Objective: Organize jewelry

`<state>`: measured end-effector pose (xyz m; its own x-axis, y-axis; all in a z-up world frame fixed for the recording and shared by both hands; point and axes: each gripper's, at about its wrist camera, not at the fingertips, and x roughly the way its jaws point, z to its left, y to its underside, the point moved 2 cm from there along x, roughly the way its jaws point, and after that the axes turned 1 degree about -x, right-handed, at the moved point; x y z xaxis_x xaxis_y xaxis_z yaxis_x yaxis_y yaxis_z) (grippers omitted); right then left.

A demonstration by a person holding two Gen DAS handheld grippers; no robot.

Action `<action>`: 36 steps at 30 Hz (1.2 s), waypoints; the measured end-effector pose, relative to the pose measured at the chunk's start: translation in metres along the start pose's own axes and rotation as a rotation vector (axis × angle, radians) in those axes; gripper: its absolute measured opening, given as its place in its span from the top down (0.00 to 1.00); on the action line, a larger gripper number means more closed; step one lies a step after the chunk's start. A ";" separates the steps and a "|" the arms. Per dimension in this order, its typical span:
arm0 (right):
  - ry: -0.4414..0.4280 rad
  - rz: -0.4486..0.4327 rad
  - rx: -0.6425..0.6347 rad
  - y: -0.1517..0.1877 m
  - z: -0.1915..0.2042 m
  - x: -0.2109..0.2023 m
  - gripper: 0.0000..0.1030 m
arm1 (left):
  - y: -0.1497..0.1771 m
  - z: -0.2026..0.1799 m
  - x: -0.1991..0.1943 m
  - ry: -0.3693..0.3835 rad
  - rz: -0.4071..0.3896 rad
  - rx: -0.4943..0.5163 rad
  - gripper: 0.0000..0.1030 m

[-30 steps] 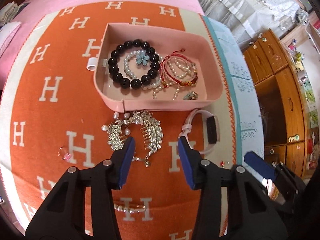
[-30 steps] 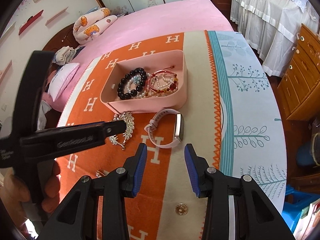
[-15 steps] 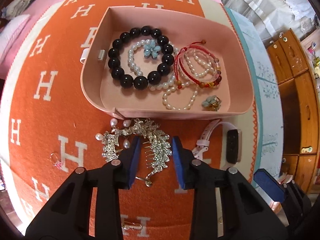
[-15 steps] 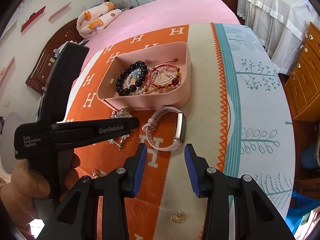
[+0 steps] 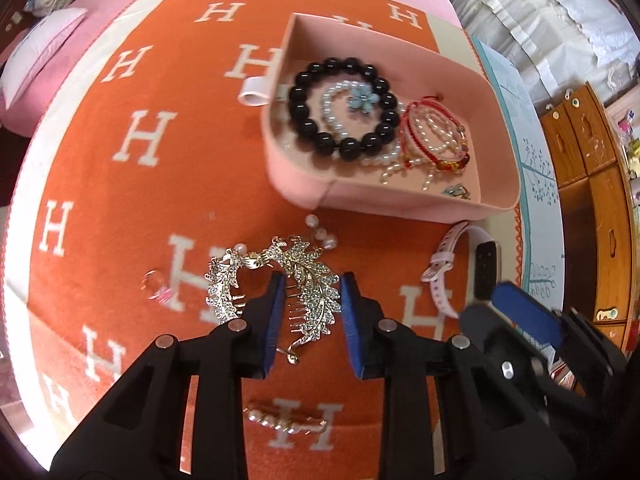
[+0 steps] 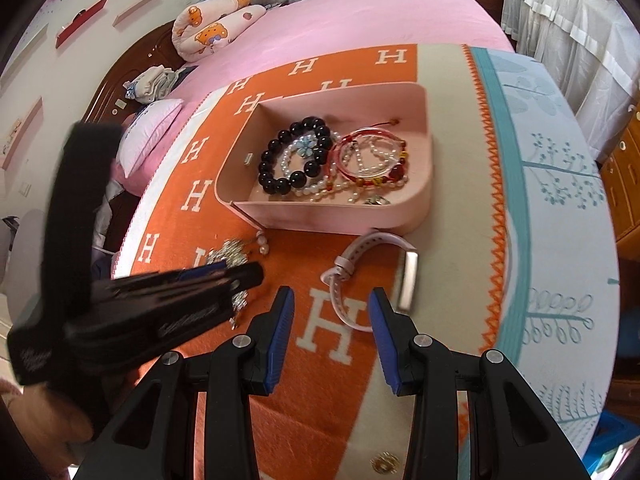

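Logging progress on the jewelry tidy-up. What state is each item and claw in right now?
Pink tray: open, holding bracelets.
Black bead bracelet: inside tray.
Silver leaf hair comb: on blanket, gripped by left claw.
Pink watch: on blanket, untouched.
Right claw: open, empty.

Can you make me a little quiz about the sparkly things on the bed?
1. What lies in the pink tray? A: black bead bracelet. B: a spoon. C: a toy car.
2. True or false: the pink watch lies on the orange blanket, outside the tray.
3. Fill in: the left gripper has the ______ between its fingers.

Key: 1 A. 2 true. 3 silver leaf hair comb; the jaws have just been closing on it.
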<state>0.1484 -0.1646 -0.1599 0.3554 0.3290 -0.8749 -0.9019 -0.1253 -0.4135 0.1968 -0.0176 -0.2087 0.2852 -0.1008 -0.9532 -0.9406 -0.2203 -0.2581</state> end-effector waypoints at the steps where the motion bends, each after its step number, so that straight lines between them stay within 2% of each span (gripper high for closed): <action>1: -0.001 0.006 0.003 -0.002 0.001 0.004 0.62 | 0.002 0.004 -0.003 0.001 -0.002 -0.008 0.76; 7: 0.008 0.036 0.020 -0.017 0.003 0.030 0.62 | 0.009 0.019 -0.017 0.007 -0.023 -0.041 0.76; 11: 0.062 0.053 0.011 -0.027 0.001 0.049 0.65 | 0.009 0.022 -0.024 0.014 -0.038 -0.049 0.76; 13: 0.102 0.073 -0.012 -0.028 0.003 0.057 0.76 | 0.010 0.023 -0.029 0.018 -0.050 -0.049 0.76; 21: 0.127 0.086 -0.026 -0.022 0.003 0.060 0.91 | 0.009 0.023 -0.049 0.027 -0.085 -0.029 0.77; 28: 0.119 0.063 -0.025 -0.007 0.004 0.030 0.91 | 0.007 0.021 -0.076 0.035 -0.120 -0.001 0.77; 36: 0.107 0.005 -0.013 0.002 0.017 -0.034 0.91 | 0.007 0.018 -0.114 0.066 -0.166 0.034 0.77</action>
<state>0.1308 -0.1606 -0.1265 0.3756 0.2268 -0.8986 -0.9006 -0.1395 -0.4116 0.1539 0.0102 -0.1043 0.4473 -0.1290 -0.8850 -0.8851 -0.2063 -0.4172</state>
